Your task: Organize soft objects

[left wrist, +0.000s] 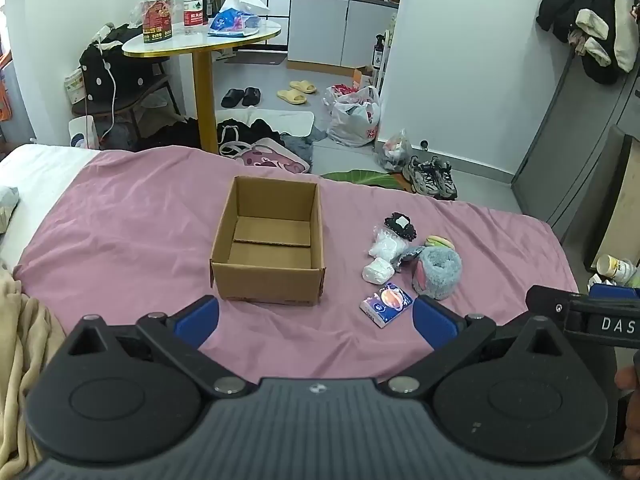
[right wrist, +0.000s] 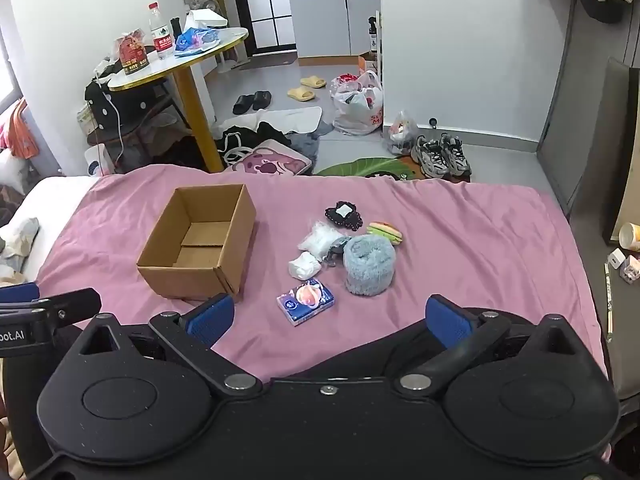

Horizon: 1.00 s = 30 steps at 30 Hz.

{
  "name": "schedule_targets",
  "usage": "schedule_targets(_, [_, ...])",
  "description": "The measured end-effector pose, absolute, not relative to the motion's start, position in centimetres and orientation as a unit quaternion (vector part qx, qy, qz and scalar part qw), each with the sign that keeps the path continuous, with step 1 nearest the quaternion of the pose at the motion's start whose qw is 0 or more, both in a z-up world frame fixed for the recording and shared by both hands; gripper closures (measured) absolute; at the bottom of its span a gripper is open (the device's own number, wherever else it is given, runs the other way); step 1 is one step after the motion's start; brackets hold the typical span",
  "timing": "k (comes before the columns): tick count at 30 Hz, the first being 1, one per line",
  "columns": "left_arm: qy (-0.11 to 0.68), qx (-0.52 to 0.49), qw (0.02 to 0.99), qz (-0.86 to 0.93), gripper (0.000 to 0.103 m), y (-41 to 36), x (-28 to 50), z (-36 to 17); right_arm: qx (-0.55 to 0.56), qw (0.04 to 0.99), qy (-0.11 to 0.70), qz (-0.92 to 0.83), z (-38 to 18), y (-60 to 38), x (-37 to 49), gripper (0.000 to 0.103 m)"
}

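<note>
A pink bedspread (left wrist: 120, 220) covers the bed, wrinkled and bare apart from an open cardboard box (left wrist: 269, 242) and a small cluster of soft things. The box stands upright and empty, its bottom flaps showing. Just to the right of the box lies the cluster: a white wad (left wrist: 377, 271) nearest it, a clear bag of white stuff (left wrist: 386, 242) behind that, a black scrunchie with a white tag (left wrist: 401, 225) farthest back, a fluffy grey-blue roll (left wrist: 438, 268) with a burger-shaped toy (left wrist: 439, 242) just behind it, and a blue tissue pack (left wrist: 386, 304) at the near end. The left gripper (left wrist: 316, 318) hovers in front of the box, its blue pads spread wide and holding nothing; the right gripper (right wrist: 330, 316) hangs nearer the tissue pack, jaws likewise wide apart and empty. Left of the box a beige blanket (left wrist: 24, 344) lies at the bed's edge. Beyond the box, past the bed's far edge, the floor is strewn (clothes, a pink bag, plastic bags) with black slippers (left wrist: 241, 97), yellow slippers (left wrist: 298, 91) and grey sneakers (left wrist: 431, 176). A round table (left wrist: 200, 42) on a yellow leg carries a water bottle (left wrist: 194, 5).
</note>
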<state>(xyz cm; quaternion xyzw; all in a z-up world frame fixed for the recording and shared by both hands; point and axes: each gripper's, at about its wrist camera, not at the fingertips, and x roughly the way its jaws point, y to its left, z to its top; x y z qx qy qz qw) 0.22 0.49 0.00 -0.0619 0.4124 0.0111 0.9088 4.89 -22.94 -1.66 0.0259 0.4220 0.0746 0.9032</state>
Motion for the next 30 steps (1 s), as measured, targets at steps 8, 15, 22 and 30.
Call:
schedule_targets(8, [0.409, -0.044, 0.911, 0.017, 0.001, -0.3, -0.1, 0.1, 0.031, 0.906, 0.416, 0.077, -1.5, -23.1, 4.8, 0.0])
schedule_targets(15, [0.407, -0.044, 0.912, 0.019, 0.001, -0.3, -0.6, 0.3, 0.036, 0.906, 0.414, 0.077, -1.3, -23.5, 4.8, 0.0])
schedule_targets(22, [0.405, -0.045, 0.913, 0.019, 0.001, -0.3, -0.8, 0.5, 0.034, 0.908, 0.409, 0.08, -1.0, -23.4, 4.3, 0.0])
schedule_targets(30, [0.403, -0.046, 0.914, 0.018, 0.001, -0.1, -0.9, 0.7, 0.032, 0.909, 0.406, 0.085, -1.1, -23.3, 4.1, 0.0])
